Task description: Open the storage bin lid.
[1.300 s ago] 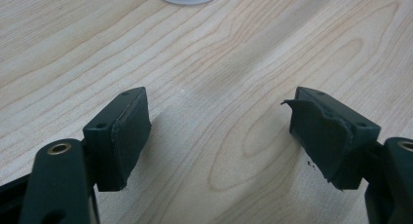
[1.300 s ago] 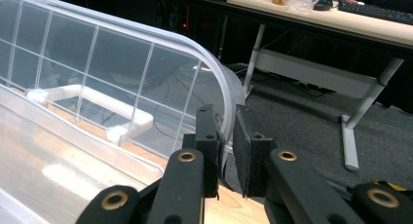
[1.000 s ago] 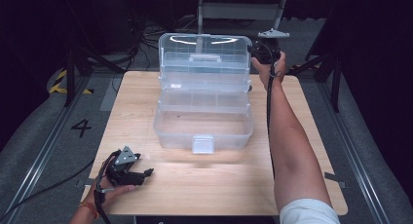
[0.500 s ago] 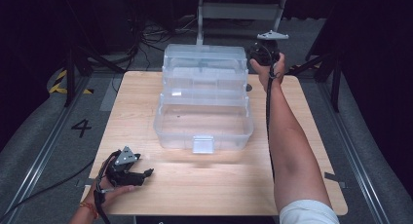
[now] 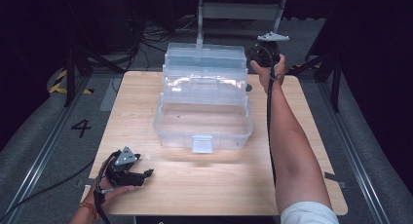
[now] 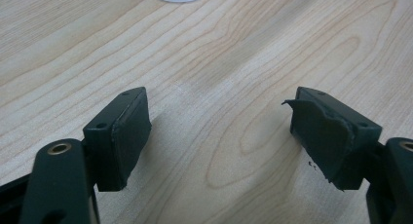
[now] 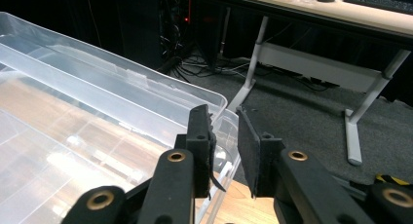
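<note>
High view: clear plastic tiered storage box stands folded open mid-table. Right gripper, jaws barely parted, pinches nothing beside its far corner; left gripper rests spread wide. Opening looks finished; next comes pulling clear.

The storage box was clear, glossy plastic; the bench was pale, matt wood with visible grain; the hand-held gripper pads looked matt black.

A clear tiered plastic box stands open at the table's centre. The right gripper is at its upper right corner; the left gripper rests lower left.
</note>
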The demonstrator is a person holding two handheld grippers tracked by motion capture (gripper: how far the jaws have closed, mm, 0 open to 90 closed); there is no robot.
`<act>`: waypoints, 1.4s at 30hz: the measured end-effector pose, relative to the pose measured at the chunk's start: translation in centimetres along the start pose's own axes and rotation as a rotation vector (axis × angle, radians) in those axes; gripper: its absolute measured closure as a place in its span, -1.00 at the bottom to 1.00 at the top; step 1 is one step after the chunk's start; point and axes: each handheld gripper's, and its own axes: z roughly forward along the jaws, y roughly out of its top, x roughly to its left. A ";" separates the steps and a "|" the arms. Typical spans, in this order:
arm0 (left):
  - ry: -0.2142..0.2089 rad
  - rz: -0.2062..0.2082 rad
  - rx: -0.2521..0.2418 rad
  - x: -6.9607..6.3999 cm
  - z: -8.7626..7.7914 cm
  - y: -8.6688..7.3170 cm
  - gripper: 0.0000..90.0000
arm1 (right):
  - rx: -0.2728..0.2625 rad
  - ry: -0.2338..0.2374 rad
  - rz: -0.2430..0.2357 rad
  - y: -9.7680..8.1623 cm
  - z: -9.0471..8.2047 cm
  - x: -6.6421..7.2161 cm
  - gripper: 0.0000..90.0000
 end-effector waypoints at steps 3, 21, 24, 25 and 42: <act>0.001 0.001 -0.001 0.0 0.0 0.0 -0.49 | -0.002 0.008 -0.003 0.0 -0.2 0.2 0.66; 0.008 0.008 0.002 0.0 0.0 0.0 -0.49 | 0.005 0.080 -0.074 -0.3 -2.5 1.7 0.45; 0.010 0.009 0.002 0.0 0.0 0.0 -0.49 | 0.006 0.093 -0.083 -0.4 -3.1 1.9 0.39; 0.010 0.008 0.002 0.0 0.0 0.0 -0.49 | 0.011 0.100 -0.085 -0.5 -3.3 2.0 0.36; 0.013 0.009 0.003 0.0 0.0 0.0 -0.49 | 0.008 0.147 -0.116 -2.3 -8.9 2.3 -0.02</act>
